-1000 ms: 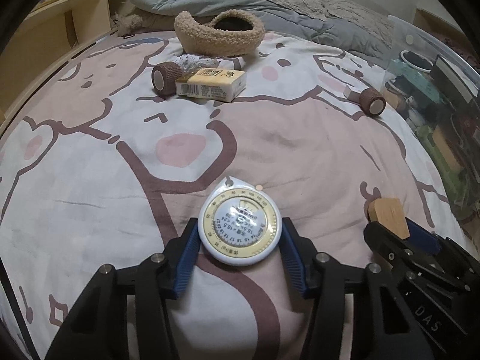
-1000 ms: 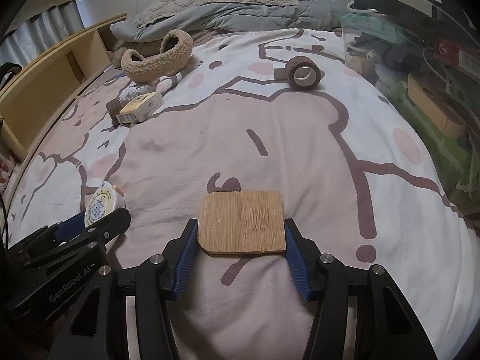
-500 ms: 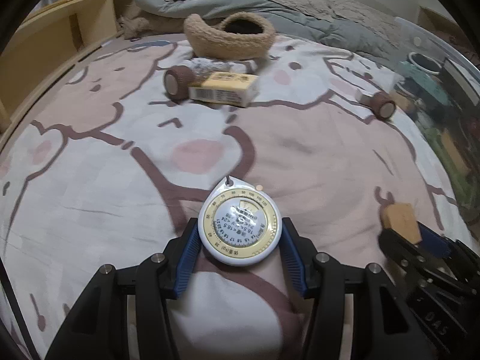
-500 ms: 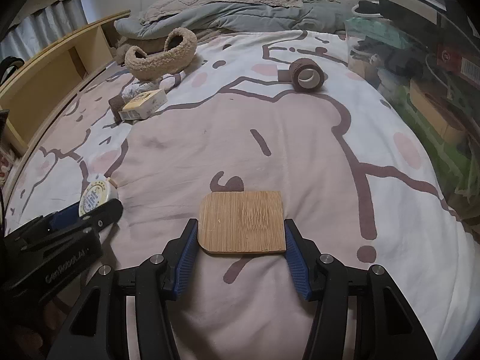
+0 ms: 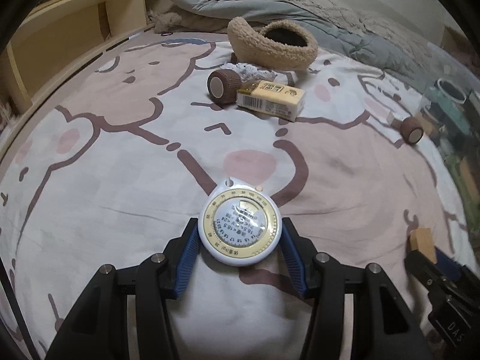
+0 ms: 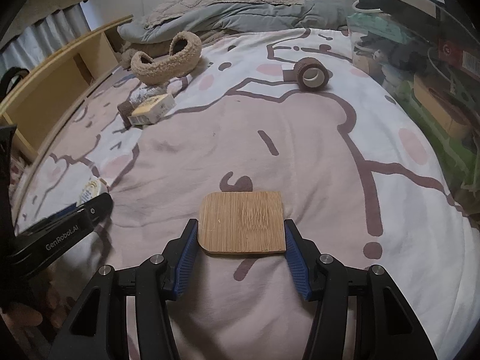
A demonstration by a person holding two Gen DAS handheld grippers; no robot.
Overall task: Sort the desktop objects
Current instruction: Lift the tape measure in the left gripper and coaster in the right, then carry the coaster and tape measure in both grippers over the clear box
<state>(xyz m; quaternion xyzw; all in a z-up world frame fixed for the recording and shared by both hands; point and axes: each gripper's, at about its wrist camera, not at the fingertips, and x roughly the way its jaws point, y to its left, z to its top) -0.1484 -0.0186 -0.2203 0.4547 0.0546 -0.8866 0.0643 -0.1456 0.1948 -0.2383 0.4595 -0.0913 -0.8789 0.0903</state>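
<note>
My left gripper is shut on a round white and yellow tape measure, held just above the bedsheet. My right gripper is shut on a square bamboo coaster, held flat above the sheet. In the left wrist view the coaster and right gripper show at the far right. In the right wrist view the tape measure and left gripper show at the far left. A fuzzy beige basket lies at the far end of the bed; it also shows in the right wrist view.
A brown bandage roll and a yellow box lie before the basket. Another brown roll lies far right. A clear bin of items stands along the right. A wooden shelf runs along the left.
Both grippers have moved left over the bed, still holding their objects. The basket, box and rolls now sit further right in both views.
</note>
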